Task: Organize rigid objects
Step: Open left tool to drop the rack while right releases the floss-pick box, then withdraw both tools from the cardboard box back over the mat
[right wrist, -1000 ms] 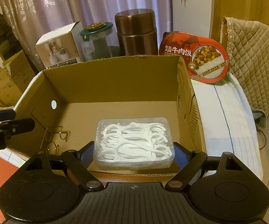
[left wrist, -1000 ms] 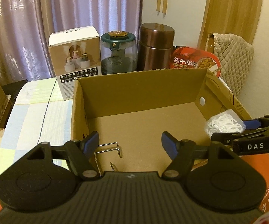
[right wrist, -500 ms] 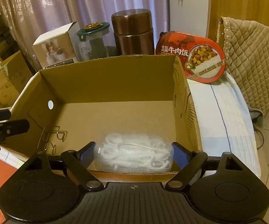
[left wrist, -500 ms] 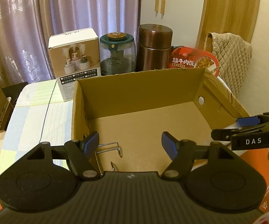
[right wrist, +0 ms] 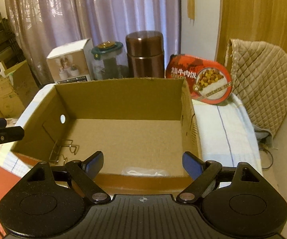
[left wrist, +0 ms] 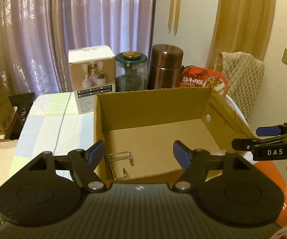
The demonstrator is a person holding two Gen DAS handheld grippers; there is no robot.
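Both grippers, left [left wrist: 138, 152] and right [right wrist: 142, 162], gape empty over the box [right wrist: 121, 99]; floss picks [right wrist: 143, 172], seemingly, lie inside.

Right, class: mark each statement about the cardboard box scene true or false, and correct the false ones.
1. A bent metal wire hook lies inside the open brown cardboard box. True.
2. The right gripper clamps the clear plastic floss-pick case. False: its jaws are open and empty; the case lies in the box.
3. The tall brown metal flask stands inside the box. False: it stands behind it.
4. The left gripper holds nothing. True.
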